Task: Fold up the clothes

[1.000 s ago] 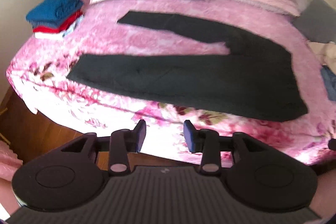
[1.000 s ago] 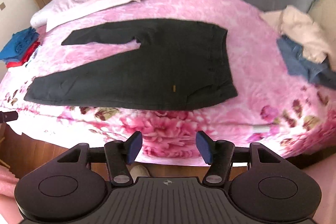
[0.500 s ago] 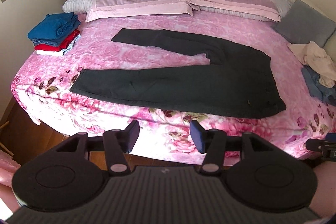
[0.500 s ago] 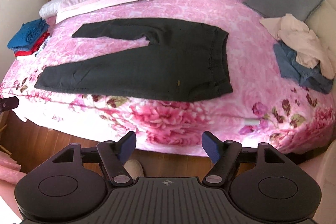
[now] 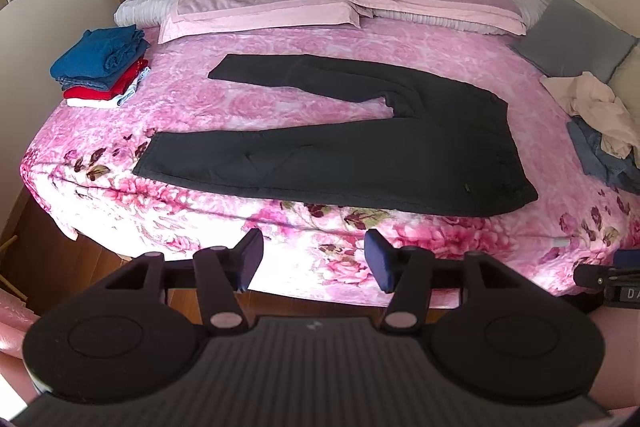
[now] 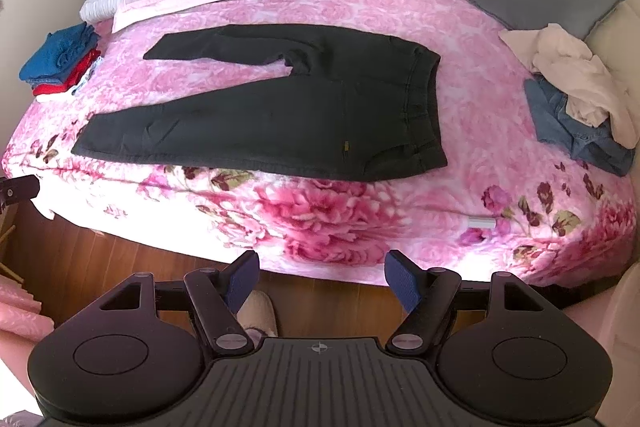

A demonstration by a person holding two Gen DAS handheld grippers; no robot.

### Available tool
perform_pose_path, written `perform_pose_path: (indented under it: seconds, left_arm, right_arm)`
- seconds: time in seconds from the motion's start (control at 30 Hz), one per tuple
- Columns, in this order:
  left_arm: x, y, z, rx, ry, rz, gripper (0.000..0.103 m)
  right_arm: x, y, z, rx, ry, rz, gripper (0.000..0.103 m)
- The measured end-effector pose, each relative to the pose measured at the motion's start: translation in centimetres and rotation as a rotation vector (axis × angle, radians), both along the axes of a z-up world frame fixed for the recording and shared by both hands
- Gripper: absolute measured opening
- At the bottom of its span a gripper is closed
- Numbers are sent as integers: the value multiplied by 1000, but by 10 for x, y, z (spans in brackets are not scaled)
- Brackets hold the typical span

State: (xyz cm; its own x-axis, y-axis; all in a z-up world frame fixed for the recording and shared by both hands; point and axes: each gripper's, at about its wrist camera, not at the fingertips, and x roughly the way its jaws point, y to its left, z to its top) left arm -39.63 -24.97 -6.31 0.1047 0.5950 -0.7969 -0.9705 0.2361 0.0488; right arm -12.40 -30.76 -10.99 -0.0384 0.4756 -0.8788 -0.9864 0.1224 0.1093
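While both claws hang back off the foot of the bed over the wooden floor, the dark charcoal cotton trousers (image 6: 280,107) lie spread flat on the pink floral bedspread (image 6: 360,227), ahead of and above both. Long axis runs crosswise: waistband to the right, legs splayed out to the left. So the right gripper (image 6: 322,281) sits nearer the waistband and the left gripper (image 5: 314,259) nearer the leg cuffs. Both have their jaws spread wide, holding nothing. Folded blue and red stack (image 5: 102,67) sits far left, rumpled beige and denim pile (image 6: 580,99) far right.
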Motion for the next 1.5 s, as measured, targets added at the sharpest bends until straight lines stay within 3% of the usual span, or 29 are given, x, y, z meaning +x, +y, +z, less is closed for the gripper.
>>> perform_pose_path:
  seconds: [0.9, 1.5]
  left_arm:
    - [18, -3, -3, -27, 36, -36, 54]
    - [-8, 32, -2, 24, 15, 40, 55]
  right_arm:
    - [13, -2, 11, 16, -34, 18, 73]
    - [22, 31, 6, 32, -2, 37, 73]
